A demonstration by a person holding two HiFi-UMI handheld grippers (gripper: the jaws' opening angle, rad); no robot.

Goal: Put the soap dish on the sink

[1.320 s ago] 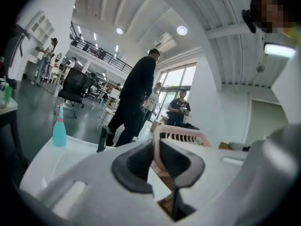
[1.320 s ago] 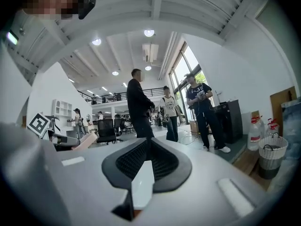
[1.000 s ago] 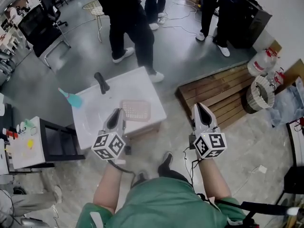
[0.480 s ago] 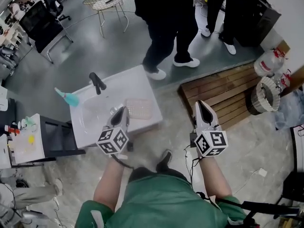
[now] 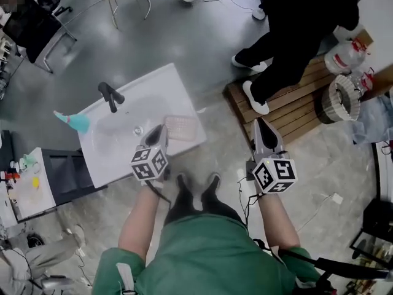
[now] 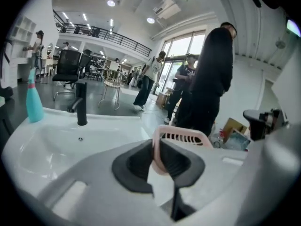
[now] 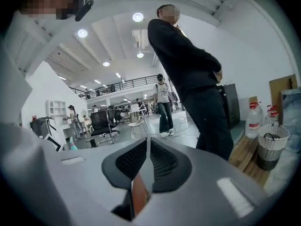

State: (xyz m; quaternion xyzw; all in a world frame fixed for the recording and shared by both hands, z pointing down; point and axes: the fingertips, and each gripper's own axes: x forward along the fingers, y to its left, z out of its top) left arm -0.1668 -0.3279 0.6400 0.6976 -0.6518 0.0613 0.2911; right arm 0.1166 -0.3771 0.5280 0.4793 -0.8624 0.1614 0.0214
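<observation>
The pink slotted soap dish (image 5: pixel 182 128) is at the front right corner of the white sink (image 5: pixel 123 146). My left gripper (image 5: pixel 161 128) is shut on the dish's left rim. In the left gripper view the pink rim (image 6: pixel 181 136) is pinched between the dark pads of the left gripper (image 6: pixel 157 150), with the sink basin (image 6: pixel 56 140) beyond. I cannot tell whether the dish rests on the sink or hangs just above it. My right gripper (image 5: pixel 261 125) is off to the right over the floor. The right gripper (image 7: pixel 147 158) is shut with nothing in it.
A black faucet (image 5: pixel 109 96) and a teal bottle (image 5: pixel 70 121) stand at the sink's far side. A person in black (image 5: pixel 307 23) stands on a wooden pallet (image 5: pixel 288 106) to the right, by a wicker basket (image 5: pixel 339 100). A side table (image 5: pixel 24 186) stands to the left.
The view has moved closer over the sink. The person in black walked right onto the pallet. My left gripper stays at the dish's left rim; the right gripper has hardly moved.
</observation>
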